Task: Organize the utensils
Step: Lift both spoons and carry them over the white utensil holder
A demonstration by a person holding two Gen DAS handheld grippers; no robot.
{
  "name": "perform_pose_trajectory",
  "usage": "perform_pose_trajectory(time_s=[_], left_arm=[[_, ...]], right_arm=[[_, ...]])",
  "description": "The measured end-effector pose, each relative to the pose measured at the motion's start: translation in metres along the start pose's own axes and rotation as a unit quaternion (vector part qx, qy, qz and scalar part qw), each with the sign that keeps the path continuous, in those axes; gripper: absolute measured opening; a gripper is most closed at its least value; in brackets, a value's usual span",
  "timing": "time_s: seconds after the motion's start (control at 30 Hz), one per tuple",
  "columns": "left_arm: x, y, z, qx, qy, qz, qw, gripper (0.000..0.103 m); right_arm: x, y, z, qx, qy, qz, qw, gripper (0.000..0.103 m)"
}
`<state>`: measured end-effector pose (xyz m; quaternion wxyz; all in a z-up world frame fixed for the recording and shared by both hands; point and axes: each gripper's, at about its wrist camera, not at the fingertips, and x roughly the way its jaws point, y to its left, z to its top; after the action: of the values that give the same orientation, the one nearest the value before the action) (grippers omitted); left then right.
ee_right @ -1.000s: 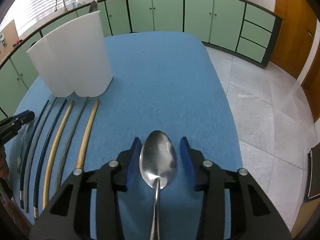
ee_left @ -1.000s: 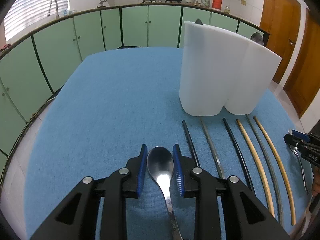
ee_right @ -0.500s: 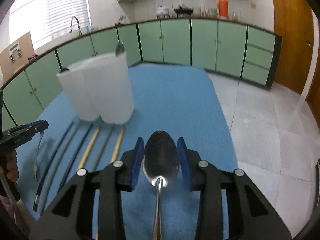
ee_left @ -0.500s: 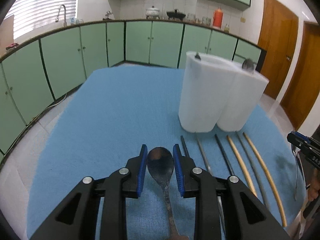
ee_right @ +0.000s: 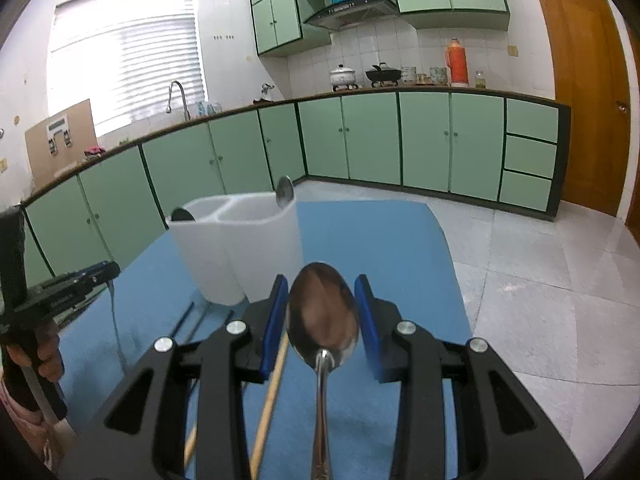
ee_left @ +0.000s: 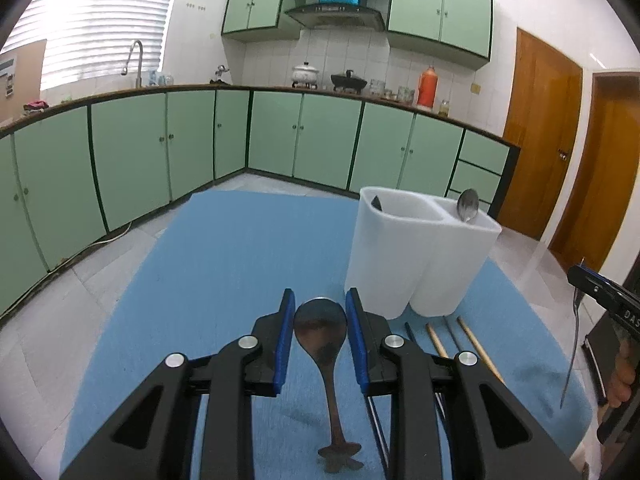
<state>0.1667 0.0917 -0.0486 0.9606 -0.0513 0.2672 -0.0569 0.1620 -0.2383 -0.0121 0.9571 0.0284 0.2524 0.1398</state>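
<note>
My left gripper [ee_left: 320, 312] is clenched on a spoon [ee_left: 321, 330], bowl up between the blue pads [ee_left: 285, 336], with the handle trailing back under the jaws toward the camera; the spoon hangs clear above the blue tablecloth [ee_left: 208, 280]. My right gripper [ee_right: 322, 308] is likewise grasping a second spoon [ee_right: 323, 318], its shiny bowl sitting between the pads and the handle running straight down the middle of the view. Just beyond the left fingertips, to their right, lie the chopsticks [ee_left: 478, 346], a mix of dark and tan sticks side by side on the cloth, partly hidden under the gripper body. Right behind them stands the white utensil holder [ee_left: 416, 256], upright, divided into compartments: a spoon bowl [ee_left: 467, 205] pokes out of the right-hand compartment, and a dark utensil tip [ee_left: 376, 203] shows in the left-hand one. From the right wrist view the same holder [ee_right: 240, 252] stands just beyond and left of the held spoon, with chopsticks [ee_right: 270, 392] on the cloth below it. At the far right edge of the left view I see the other gripper with its spoon handle hanging down thin and silver. Past the table runs a grey tiled floor [ee_right: 540, 280], then green cabinets [ee_left: 312, 140] under a counter carrying pots and an orange flask [ee_left: 426, 86].
</note>
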Motion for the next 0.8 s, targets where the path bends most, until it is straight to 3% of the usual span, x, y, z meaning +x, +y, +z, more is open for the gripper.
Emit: perform_pose_trajectory(time_s=[0.43, 0.8], left_arm=[[-0.014, 0.005, 0.010, -0.007, -0.039, 0.000, 0.9992, 0.026], [-0.028, -0.003, 0.043, -0.011, -0.080, -0.002, 0.9967, 0.026]], right_arm=[[-0.011, 0.009, 0.028, 0.000, -0.044, 0.026, 0.999, 0.033], [-0.013, 0.017, 0.060, -0.011, -0.079, 0.043, 0.996, 0.033]])
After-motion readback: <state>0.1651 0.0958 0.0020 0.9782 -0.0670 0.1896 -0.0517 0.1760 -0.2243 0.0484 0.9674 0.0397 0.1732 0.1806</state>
